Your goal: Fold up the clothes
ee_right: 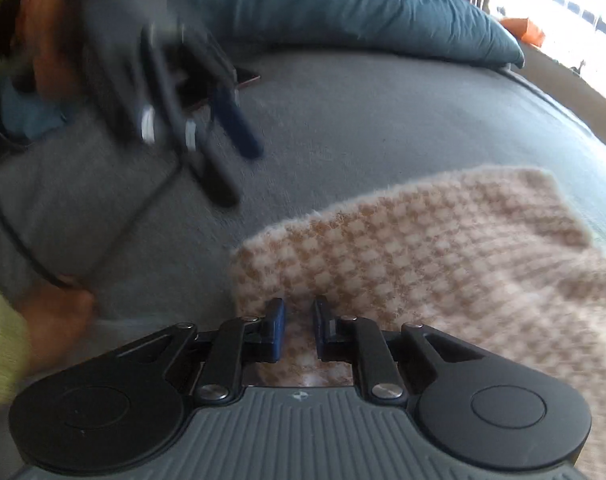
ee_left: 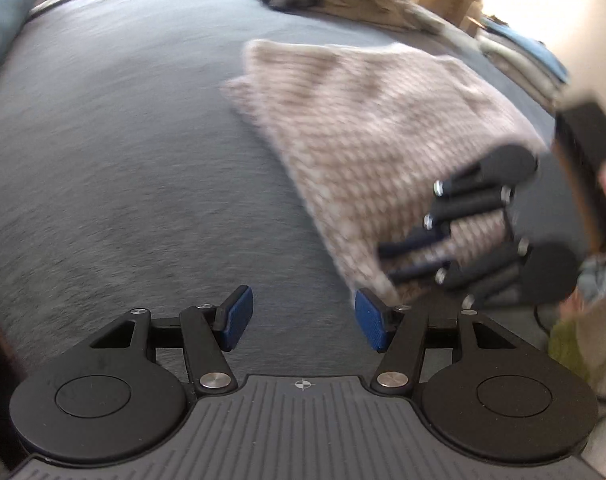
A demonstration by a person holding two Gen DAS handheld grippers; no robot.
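A big grey bed [ee_left: 123,152] fills the view. A folded tan checked sweater [ee_left: 363,128] lies on it. The right gripper [ee_right: 298,330] pinches the sweater's near edge. The left gripper [ee_left: 303,320] is spread wide, holding nothing.

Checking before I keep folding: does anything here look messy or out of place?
Nothing looks damaged. The checked sweater lies skewed on the grey bed, one end pinched by the right gripper. The left gripper is open and empty.
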